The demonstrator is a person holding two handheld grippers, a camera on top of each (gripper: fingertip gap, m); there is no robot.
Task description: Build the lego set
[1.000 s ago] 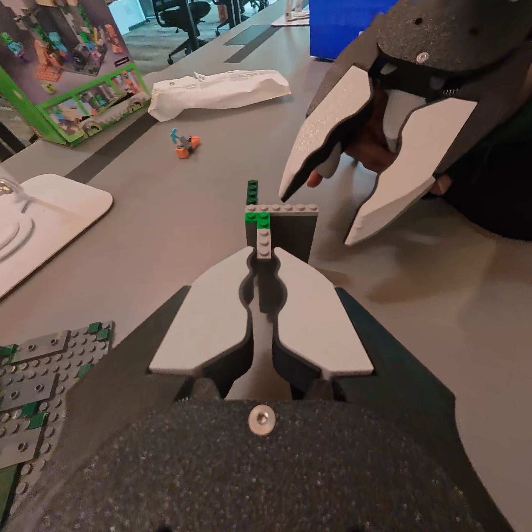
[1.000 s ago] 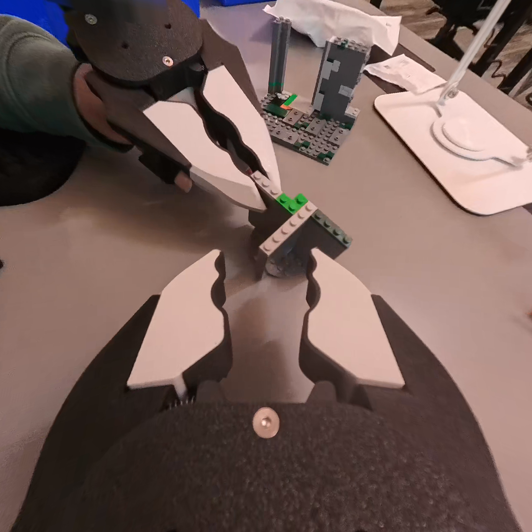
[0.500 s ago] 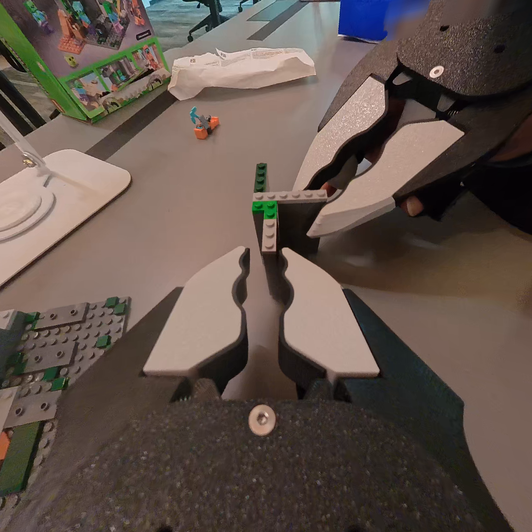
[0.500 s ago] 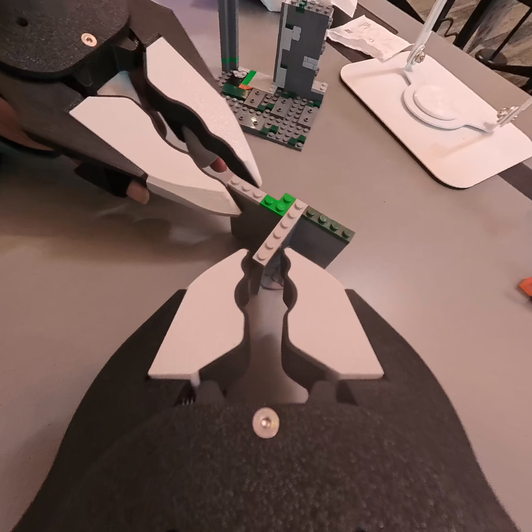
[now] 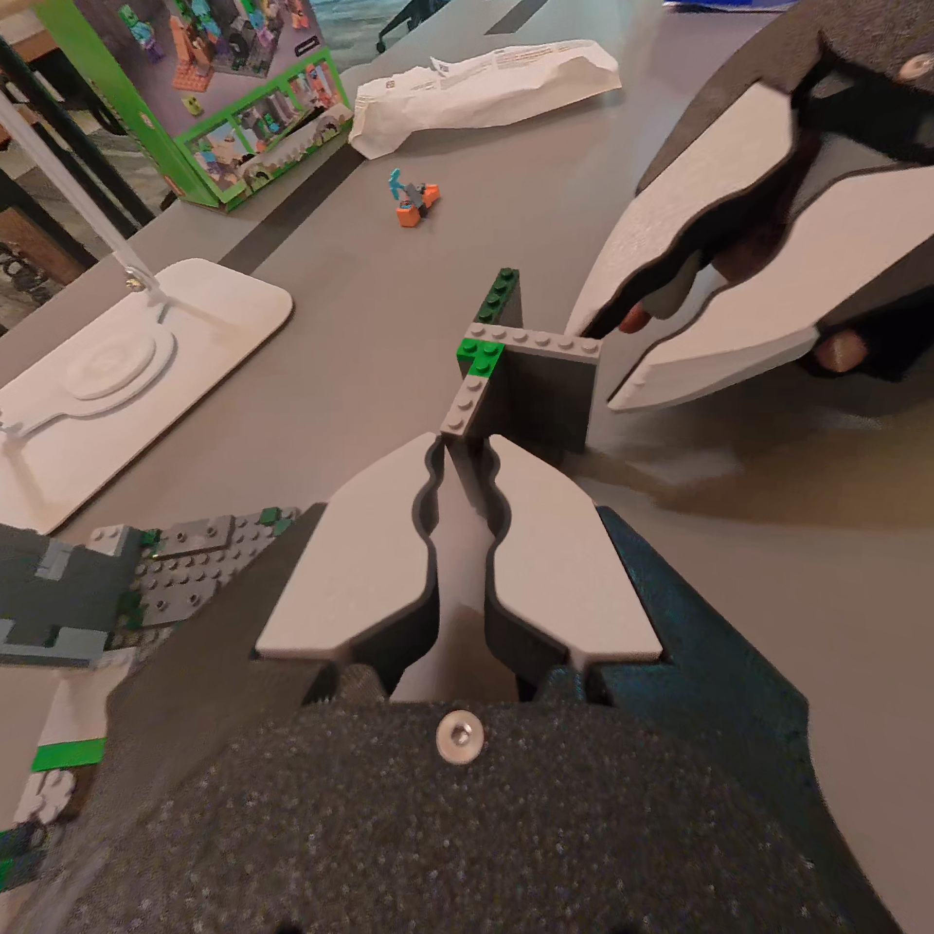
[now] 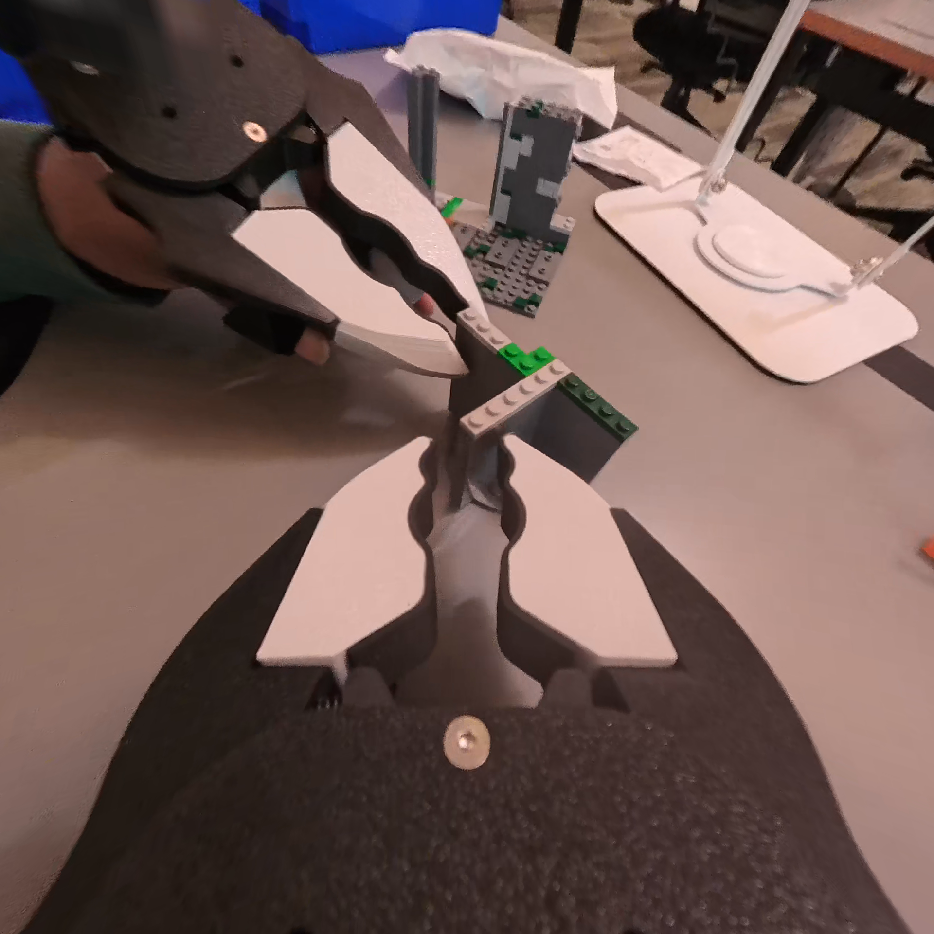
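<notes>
Your left gripper's (image 5: pixel 462 445) fingers (image 5: pixel 371 546) pinch one grey wing of the three-winged lego wall piece (image 5: pixel 530 389), which stands upright on the grey table (image 5: pixel 328 313). Your right gripper's (image 6: pixel 465 445) fingers (image 6: pixel 571 556) are closed on another wing of the same piece (image 6: pixel 505 374), the one capped by a light grey studded strip.

The left wrist view shows what the right cannot: the green lego box (image 5: pixel 212 96) standing at the far left edge, a small orange and teal minifigure (image 5: pixel 414 199) lying well beyond the wall piece, and a crumpled white paper bag (image 5: pixel 480 91) behind it. There your right gripper (image 5: pixel 601 369) enters from the right, its tips at the end of the wing.

The right wrist view alone shows the whole studded baseplate build (image 6: pixel 510 263) beyond your left gripper (image 6: pixel 462 343), with a mottled grey wall and a thin grey column standing on it. In the left view only a corner of that build (image 5: pixel 167 581) shows, beside your gripper body. A white lamp base (image 6: pixel 758 283) sits to the right, well apart from the piece, and a blue bin (image 6: pixel 379 20) lies at the far edge. Your left gripper's body hides the ground behind its wing.
</notes>
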